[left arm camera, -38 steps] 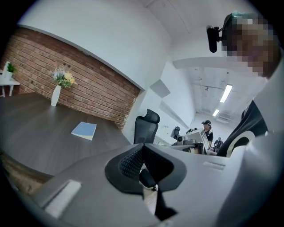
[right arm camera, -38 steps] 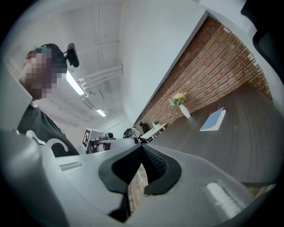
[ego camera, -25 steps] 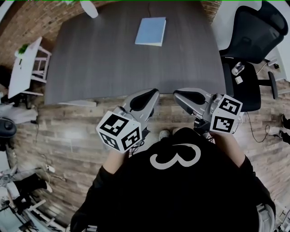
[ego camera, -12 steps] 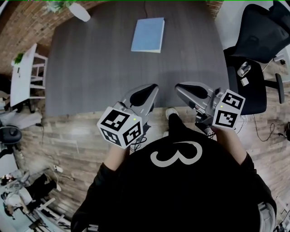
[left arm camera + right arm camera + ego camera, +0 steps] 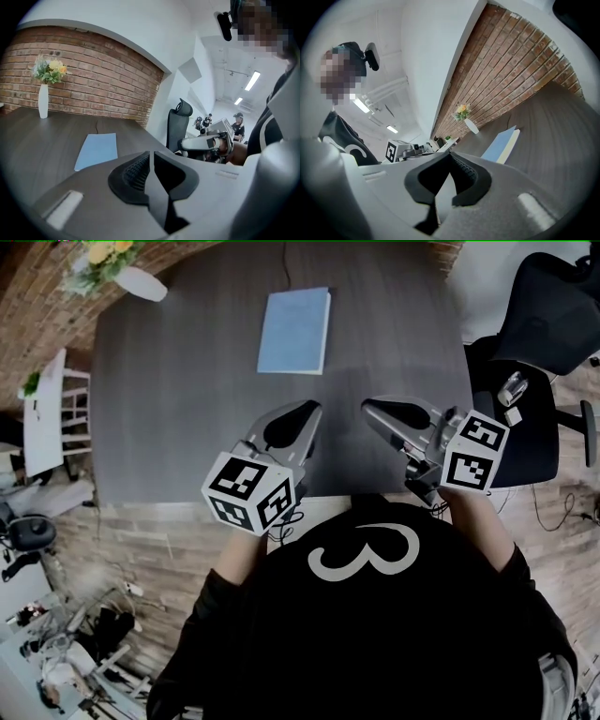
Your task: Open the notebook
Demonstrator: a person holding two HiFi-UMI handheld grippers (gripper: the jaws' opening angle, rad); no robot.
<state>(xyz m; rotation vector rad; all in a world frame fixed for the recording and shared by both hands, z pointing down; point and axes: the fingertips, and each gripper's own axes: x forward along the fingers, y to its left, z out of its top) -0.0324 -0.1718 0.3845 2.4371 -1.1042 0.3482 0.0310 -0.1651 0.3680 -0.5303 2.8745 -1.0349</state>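
The closed light-blue notebook (image 5: 294, 331) lies flat on the dark table (image 5: 187, 409).

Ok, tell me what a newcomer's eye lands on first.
The closed blue notebook lies on the dark table, toward its far side. Nearer, the left gripper and right gripper hang side by side over the near edge, both shut and empty. A white vase stands at the far left corner.
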